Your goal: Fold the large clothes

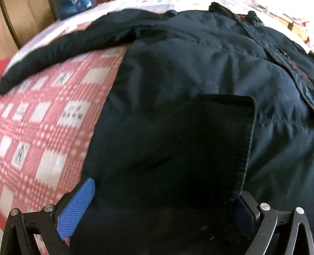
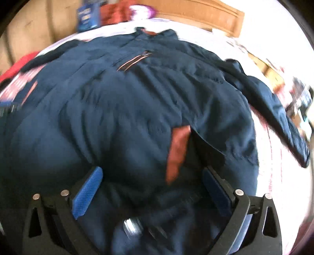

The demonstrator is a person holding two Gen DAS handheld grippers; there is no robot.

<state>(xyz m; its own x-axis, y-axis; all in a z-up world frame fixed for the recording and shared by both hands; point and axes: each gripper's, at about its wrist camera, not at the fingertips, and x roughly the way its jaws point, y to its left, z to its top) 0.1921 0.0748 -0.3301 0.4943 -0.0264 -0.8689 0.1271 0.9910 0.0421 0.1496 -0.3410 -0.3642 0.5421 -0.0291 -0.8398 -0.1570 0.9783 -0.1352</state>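
A large navy padded jacket point(image 1: 196, 68) lies spread front-up on a red and white checked blanket point(image 1: 45, 121). One sleeve point(image 1: 58, 53) stretches out to the left. A black flap with a ribbed edge point(image 1: 176, 147) lies on the jacket, between the blue fingers of my left gripper point(image 1: 164, 190), which is open and wide. In the blurred right wrist view the jacket point(image 2: 127, 107) shows an orange pocket trim point(image 2: 176, 151) and its other sleeve point(image 2: 274, 109) stretching right. My right gripper point(image 2: 152, 171) hovers open over the jacket's lower part, holding nothing.
A wooden headboard point(image 2: 196, 13) stands behind the bed. A blue box point(image 2: 86, 17) and orange-red cloth point(image 2: 115, 13) sit by the far edge. Something red point(image 1: 4, 64) lies past the bed's left side. White bedding point(image 2: 274, 196) shows to the right of the jacket.
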